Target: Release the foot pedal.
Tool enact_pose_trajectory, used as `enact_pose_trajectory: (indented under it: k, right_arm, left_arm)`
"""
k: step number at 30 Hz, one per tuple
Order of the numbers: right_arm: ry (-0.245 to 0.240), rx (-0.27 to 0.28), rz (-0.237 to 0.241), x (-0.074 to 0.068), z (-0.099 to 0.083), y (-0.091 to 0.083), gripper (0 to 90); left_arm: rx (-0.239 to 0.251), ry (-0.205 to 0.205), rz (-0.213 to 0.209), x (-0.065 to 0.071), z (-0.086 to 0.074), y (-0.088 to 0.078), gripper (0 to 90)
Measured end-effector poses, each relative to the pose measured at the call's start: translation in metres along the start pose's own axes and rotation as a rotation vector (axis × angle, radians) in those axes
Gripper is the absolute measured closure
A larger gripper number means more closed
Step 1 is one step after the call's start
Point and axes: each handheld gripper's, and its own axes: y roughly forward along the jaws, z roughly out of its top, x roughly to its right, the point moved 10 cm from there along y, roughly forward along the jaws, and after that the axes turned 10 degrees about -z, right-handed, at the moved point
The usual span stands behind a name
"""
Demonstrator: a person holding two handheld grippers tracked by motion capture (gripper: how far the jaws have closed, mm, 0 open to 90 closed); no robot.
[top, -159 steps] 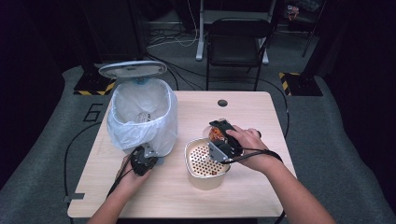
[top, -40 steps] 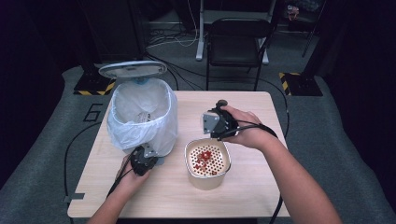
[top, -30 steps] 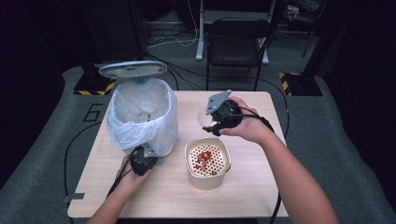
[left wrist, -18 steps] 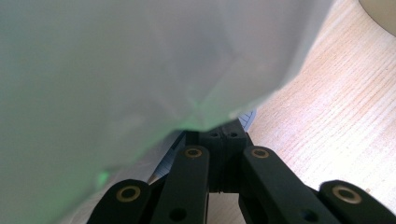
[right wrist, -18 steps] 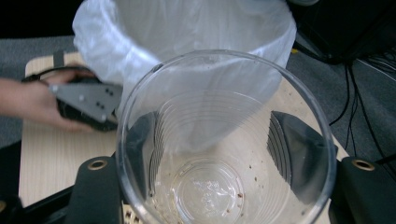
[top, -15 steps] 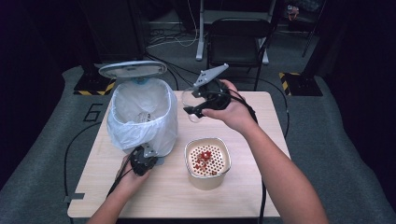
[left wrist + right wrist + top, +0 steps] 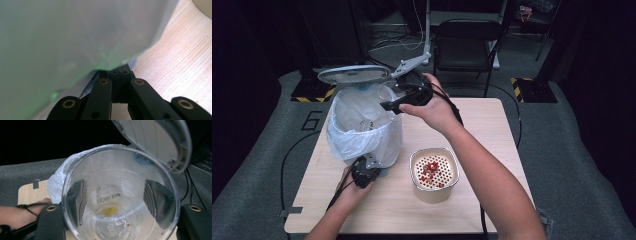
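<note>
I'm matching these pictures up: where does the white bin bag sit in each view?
High view: the white bin bag lines the bin, left of centre on the table.
Left gripper view: it hangs across the top and left.
Right gripper view: behind the clear cup, upper left.
Shared landmark: the wooden table.

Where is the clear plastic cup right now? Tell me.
The clear plastic cup is gripped in the right hand-held gripper, raised over the open, bag-lined trash bin at the table's far left in the high view, just under the bin's raised lid.

Bright table, dark, perhaps underexposed surroundings
</note>
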Motion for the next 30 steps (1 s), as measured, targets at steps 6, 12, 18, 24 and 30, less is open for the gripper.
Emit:
enact_pose_trajectory:
  k: [6, 12, 18, 24, 30]
  right_arm:
    - [0.034, 0.001, 0.013, -0.009, 0.007, 0.023, 34.5]
    - [0.06, 0.0, -0.018, -0.018, 0.009, 0.05, 33.8]
    - [0.098, 0.002, -0.084, -0.02, 0.004, 0.075, 31.8]
    - [0.153, 0.027, -0.124, -0.028, -0.005, 0.101, 24.0]
    - [0.188, 0.09, -0.188, -0.027, -0.002, 0.098, 5.8]
  left_arm:
    - [-0.003, 0.003, -0.002, 0.0, 0.0, 0.0, 90.0]
    - [-0.002, -0.001, -0.004, 0.0, 0.0, 0.0, 90.0]
    - [0.005, -0.006, -0.002, 0.0, 0.0, 0.0, 90.0]
    - [0.0, -0.004, -0.002, 0.0, 0.0, 0.0, 90.0]
    - [0.006, -0.008, -0.003, 0.0, 0.0, 0.0, 90.0]
